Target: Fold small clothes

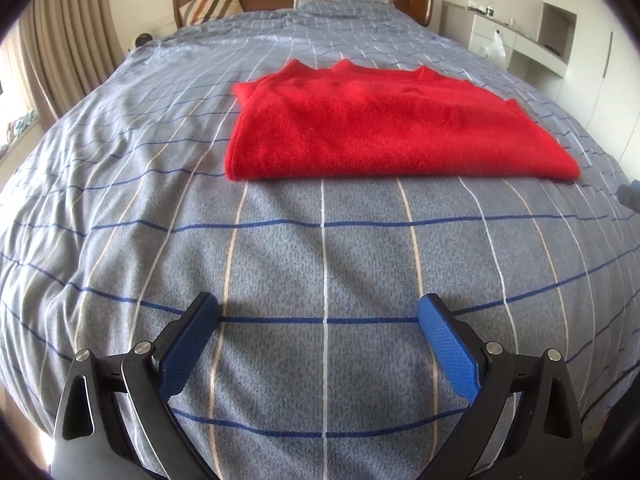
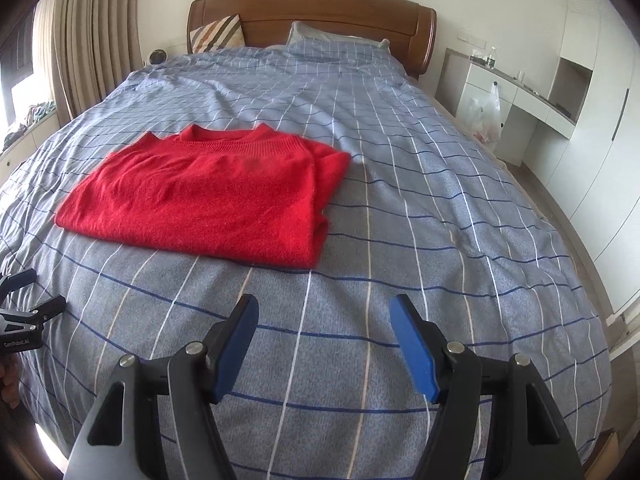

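Both grippers, left gripper [image 1: 320,316] and right gripper [image 2: 324,320], hung released, empty, near the bed's [image 2: 440,240] foot edge; red sweater [image 2: 208,196] looked folded, probably needing only tidying.

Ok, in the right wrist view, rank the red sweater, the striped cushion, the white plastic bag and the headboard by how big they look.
1. Red sweater
2. Headboard
3. Striped cushion and white plastic bag: look alike, not ranked.
The sweater lies nearest the camera, so its lead is partly nearness.
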